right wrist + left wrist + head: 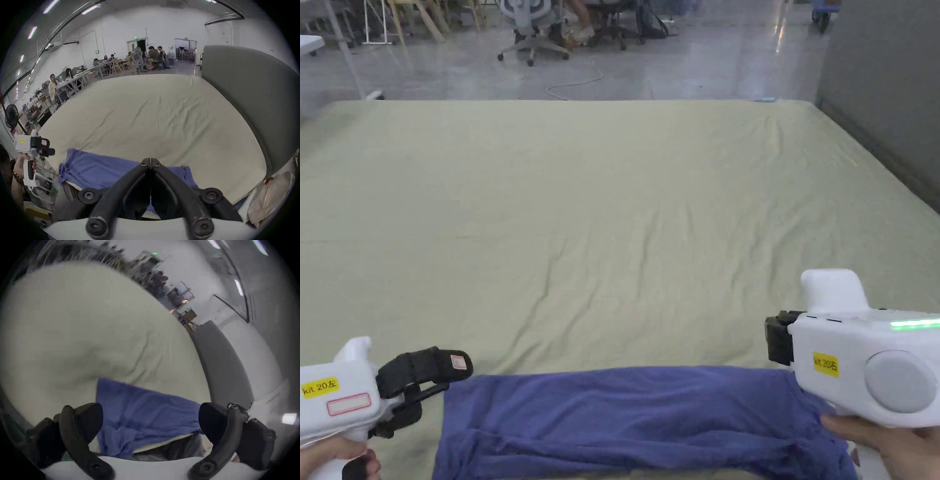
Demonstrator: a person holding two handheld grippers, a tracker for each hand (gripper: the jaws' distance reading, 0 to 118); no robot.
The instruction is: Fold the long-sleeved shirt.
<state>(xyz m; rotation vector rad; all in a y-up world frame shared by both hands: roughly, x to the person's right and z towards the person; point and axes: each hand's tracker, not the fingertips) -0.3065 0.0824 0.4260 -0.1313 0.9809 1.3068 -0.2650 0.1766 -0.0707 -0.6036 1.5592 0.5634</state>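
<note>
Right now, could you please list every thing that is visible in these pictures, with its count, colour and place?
long-sleeved shirt: one, blue-purple, lying folded along the near edge of the bed.
bed sheet: one, pale green, wrinkled, covering the whole bed.
partition: one, grey, standing along the right side of the bed.
office chair: one, grey, on the floor beyond the far edge.
fan: one, black, far left in the right gripper view.
people: several, seated at tables in the background.
left claw: one, black jaws open, beside the shirt's left end.
right claw: one, black jaws shut, over the shirt's right end.
</note>
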